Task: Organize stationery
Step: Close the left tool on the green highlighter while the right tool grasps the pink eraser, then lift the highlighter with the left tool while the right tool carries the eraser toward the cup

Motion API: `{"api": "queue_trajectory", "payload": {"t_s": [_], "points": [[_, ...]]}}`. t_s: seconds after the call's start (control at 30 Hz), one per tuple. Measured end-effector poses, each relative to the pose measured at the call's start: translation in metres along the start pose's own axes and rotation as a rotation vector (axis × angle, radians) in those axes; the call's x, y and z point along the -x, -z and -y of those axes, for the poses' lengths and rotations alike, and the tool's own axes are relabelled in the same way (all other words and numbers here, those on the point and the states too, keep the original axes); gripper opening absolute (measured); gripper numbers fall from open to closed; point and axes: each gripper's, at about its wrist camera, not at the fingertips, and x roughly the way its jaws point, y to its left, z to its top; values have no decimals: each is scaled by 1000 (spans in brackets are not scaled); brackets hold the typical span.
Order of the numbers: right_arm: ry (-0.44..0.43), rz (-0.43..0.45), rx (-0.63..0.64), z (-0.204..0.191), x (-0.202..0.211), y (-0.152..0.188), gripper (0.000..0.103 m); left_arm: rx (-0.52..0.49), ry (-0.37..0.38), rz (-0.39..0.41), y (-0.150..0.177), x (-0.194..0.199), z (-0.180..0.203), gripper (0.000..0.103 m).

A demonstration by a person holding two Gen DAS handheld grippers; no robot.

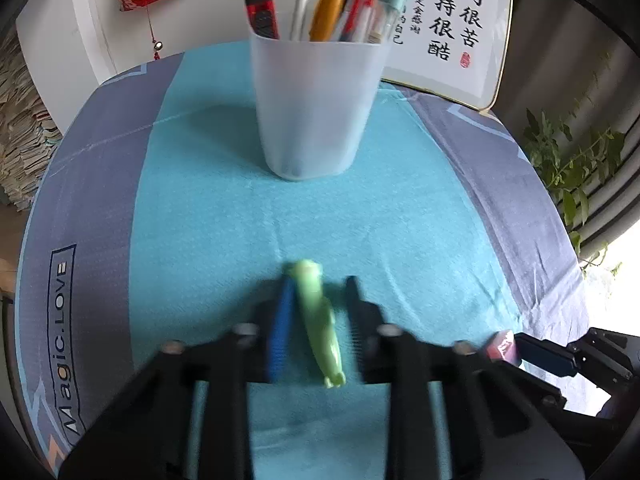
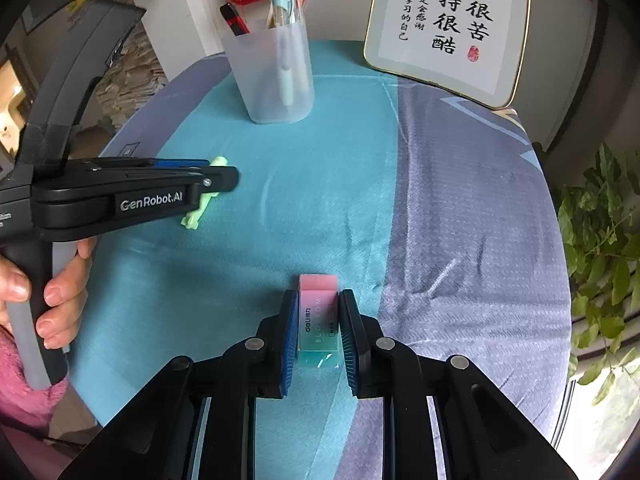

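Teal-clothed counter [image 2: 340, 168]: left tool [image 1: 316, 308] grips green pen [image 1: 318, 320], right tool [image 2: 318, 320] grips eraser [image 2: 318, 320]. Off-centre pinch may swing pen against cup [image 2: 272, 76] at 12 o'clock.

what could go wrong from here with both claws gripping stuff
1. The left claw holds the green item at a slant, with most of it sticking back out; it could twist or slip when lifted.
2. The pen cup is already crowded, so dropping the green item in may snag on the pens.
3. The right claw pinches the eraser flat on the cloth, which may drag.
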Motion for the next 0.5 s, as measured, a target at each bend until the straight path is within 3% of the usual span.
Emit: {"api": "queue_trajectory", "payload": {"t_s": [0.5], "points": [[-21, 77, -32, -4, 30, -1, 21, -17, 27, 121, 13, 58, 0, 12]]}}
